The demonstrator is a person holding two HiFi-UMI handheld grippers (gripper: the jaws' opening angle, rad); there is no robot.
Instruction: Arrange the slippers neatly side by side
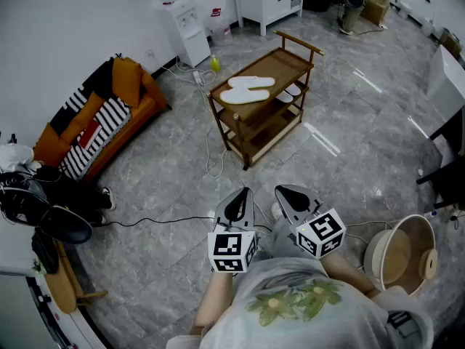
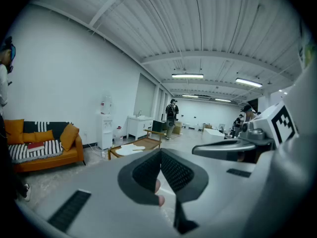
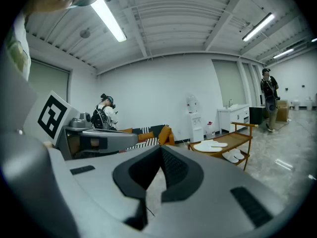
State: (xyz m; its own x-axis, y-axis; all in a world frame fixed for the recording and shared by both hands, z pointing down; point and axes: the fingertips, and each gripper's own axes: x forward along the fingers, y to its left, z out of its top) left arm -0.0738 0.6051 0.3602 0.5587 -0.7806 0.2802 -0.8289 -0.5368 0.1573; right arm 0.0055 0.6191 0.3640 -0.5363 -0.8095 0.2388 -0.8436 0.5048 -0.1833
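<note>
Left gripper (image 1: 242, 195): my fingers are pressed together along their tips, with nothing between them. In the left gripper view (image 2: 160, 155) the two dark pads meet in a single line.

Right gripper (image 1: 288, 193): my fingers are likewise fully closed and empty. The pads meet edge to edge in the right gripper view (image 3: 161, 152).

Both grippers are held close in front of my body, just beside each other, left of right. Both point forward and slightly down over the grey floor (image 1: 167, 187).

Slippers (image 1: 247, 89): a white pair lies on the top shelf of a wooden cart (image 1: 283, 65), straight ahead of both sets of fingertips and well apart from them. The two lie lengthwise next to each other and touch along one side. From the left fingers they show ahead and slightly left (image 2: 130, 148). From the right fingers they show ahead and to the right (image 3: 213, 145).

Second pair (image 1: 290, 91): white, on the cart's middle shelf, below the first pair and equally far from my fingers (image 3: 234, 155).

Sofa (image 1: 109, 115): orange, with striped cushions, far left of the left fingers, against the wall.
</note>
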